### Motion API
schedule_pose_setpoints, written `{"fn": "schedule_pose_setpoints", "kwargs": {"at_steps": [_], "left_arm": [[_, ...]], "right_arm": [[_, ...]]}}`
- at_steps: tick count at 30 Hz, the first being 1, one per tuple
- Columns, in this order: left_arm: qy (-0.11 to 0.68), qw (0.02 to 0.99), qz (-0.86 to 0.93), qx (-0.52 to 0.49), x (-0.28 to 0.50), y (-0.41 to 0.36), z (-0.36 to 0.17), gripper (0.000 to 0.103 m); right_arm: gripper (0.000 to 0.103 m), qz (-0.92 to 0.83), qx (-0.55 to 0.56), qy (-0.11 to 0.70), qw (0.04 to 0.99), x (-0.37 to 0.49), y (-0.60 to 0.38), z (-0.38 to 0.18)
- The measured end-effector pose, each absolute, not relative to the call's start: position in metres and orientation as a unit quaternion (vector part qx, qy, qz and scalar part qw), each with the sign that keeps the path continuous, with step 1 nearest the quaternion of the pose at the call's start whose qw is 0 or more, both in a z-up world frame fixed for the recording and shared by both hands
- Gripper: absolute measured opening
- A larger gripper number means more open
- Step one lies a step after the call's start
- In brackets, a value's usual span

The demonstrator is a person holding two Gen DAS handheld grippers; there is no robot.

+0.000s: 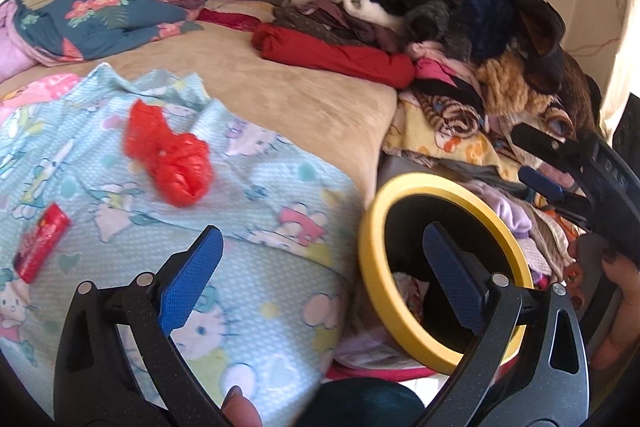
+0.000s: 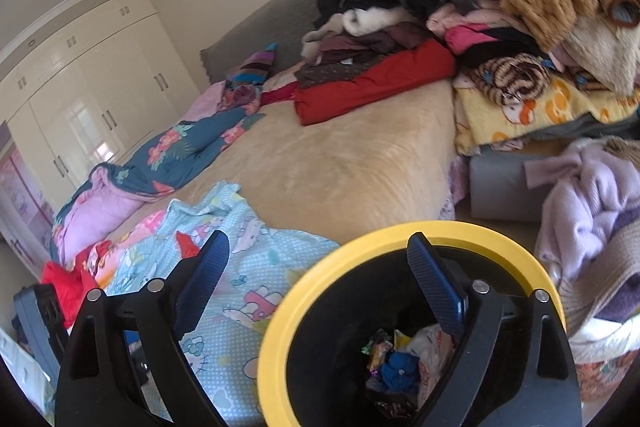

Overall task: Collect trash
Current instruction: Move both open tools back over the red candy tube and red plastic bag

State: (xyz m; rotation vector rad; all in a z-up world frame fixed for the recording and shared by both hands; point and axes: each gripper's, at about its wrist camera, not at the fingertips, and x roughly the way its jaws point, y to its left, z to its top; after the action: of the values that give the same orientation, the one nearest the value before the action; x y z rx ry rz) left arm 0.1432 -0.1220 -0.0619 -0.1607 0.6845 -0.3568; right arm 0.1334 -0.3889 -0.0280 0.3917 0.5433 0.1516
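Heaped clothes (image 1: 460, 39) on a beige bed (image 1: 304, 95) (cartoon-print blanket (image 1: 256, 211) in front)

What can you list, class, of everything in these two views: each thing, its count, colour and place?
crumpled plastic bag: one, red, on the cartoon blanket.
small packet: one, red, on the blanket's left part.
cartoon blanket: one, pale blue, near end of bed.
trash bin: one, black with yellow rim, beside the bed, wrappers inside.
floral quilt: one, teal and pink, far left.
red cloth: one, folded, mid-bed.
clothes pile: one, mixed colours, right.
wardrobe: cream, left wall.
left claw: open, empty.
right claw: open, above the bin.
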Motion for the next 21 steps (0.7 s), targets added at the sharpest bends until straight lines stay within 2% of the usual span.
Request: {"fn": "schedule_pose_setpoints", "kwargs": {"at_steps": [9,21], "left_arm": [[0.316,0.934,-0.14,-0.089,0.145,-0.065,-0.055,0.092],[0.318,0.939,-0.066,-0.11,0.149,0.041,-0.072,0.092]], "right_arm": [[0.091,0.114,0.137,0.254,0.951,0.143,-0.337,-0.022],[0.092,0.199,0.07,0.298,0.931,0.169,-0.24,-0.035]]}}
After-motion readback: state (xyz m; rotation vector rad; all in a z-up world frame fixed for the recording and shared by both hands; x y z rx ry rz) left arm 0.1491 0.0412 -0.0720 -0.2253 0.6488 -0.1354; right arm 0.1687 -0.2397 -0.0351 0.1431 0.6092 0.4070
